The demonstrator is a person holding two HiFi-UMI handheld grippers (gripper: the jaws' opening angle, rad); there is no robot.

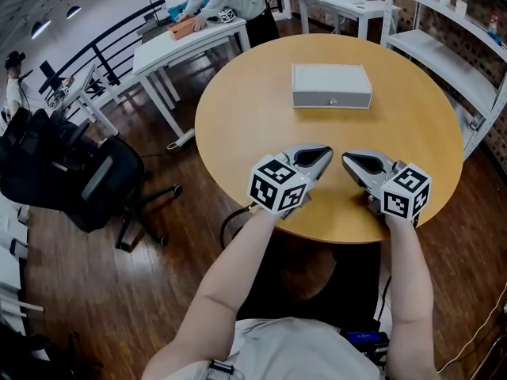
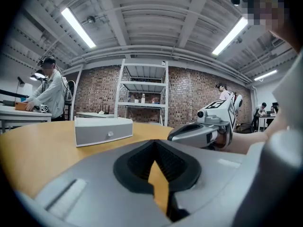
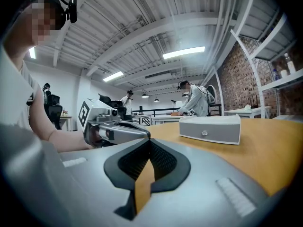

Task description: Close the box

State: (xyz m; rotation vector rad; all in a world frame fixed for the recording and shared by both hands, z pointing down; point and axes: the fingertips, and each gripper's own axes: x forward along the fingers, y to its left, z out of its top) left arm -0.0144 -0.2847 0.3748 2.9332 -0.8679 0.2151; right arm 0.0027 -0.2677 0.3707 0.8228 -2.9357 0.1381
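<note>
A flat white-and-grey box with a small round knob on its front lies on the far half of the round wooden table, its lid down. The left gripper view shows the box ahead to the left, and the right gripper view shows the box ahead to the right. My left gripper and right gripper rest side by side near the table's front edge, tips pointing toward each other. Both are well short of the box. Each one, the left gripper and the right gripper, is shut with nothing in it.
A white metal shelf unit stands close to the table's right side. White tables with a person working at them are at the back left. A black office chair stands on the wooden floor at the left.
</note>
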